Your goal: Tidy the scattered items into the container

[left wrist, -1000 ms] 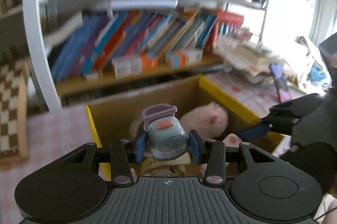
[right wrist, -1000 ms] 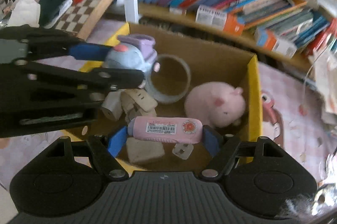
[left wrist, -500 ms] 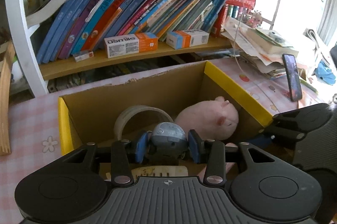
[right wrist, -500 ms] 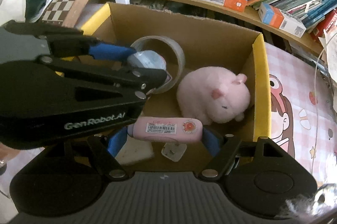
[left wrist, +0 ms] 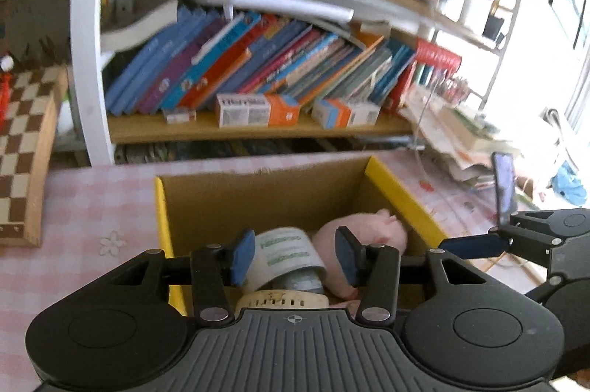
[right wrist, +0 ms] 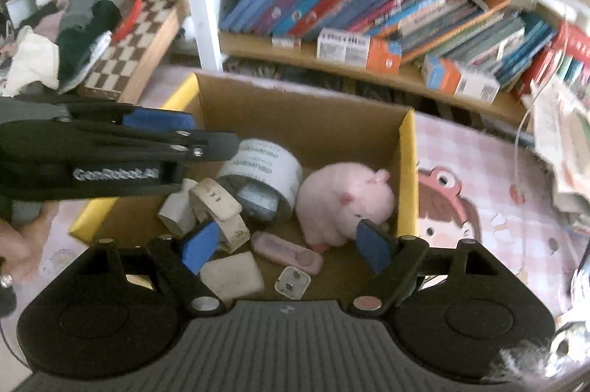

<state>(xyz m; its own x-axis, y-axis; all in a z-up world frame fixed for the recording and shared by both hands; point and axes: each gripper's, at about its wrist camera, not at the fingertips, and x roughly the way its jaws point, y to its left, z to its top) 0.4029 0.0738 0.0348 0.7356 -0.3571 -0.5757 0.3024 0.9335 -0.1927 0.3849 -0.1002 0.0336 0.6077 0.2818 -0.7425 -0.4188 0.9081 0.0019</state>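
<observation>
An open cardboard box (right wrist: pixel 306 122) with yellow flap edges holds a pink plush pig (right wrist: pixel 344 198), a tape roll (right wrist: pixel 263 170) with the blue-grey toy clock (right wrist: pixel 258 200) lying inside its ring, a pink tube (right wrist: pixel 287 250), a white plug (right wrist: pixel 293 283) and white blocks. My left gripper (left wrist: pixel 294 255) is open and empty above the box; it also shows in the right wrist view (right wrist: pixel 184 134). My right gripper (right wrist: pixel 285 246) is open and empty over the pink tube; one of its fingers (left wrist: pixel 475 244) shows in the left wrist view.
A bookshelf (left wrist: pixel 258 75) full of slanted books stands behind the box. A chessboard (left wrist: pixel 22 148) lies at the left on the pink checked tablecloth (left wrist: pixel 92 207). Papers and a phone (left wrist: pixel 503 185) pile up at the right. Clothes (right wrist: pixel 81 34) lie at the far left.
My left gripper has let go of the toy clock, which now lies in the tape roll. My right gripper has released the pink tube onto the box floor. Both have lifted back.
</observation>
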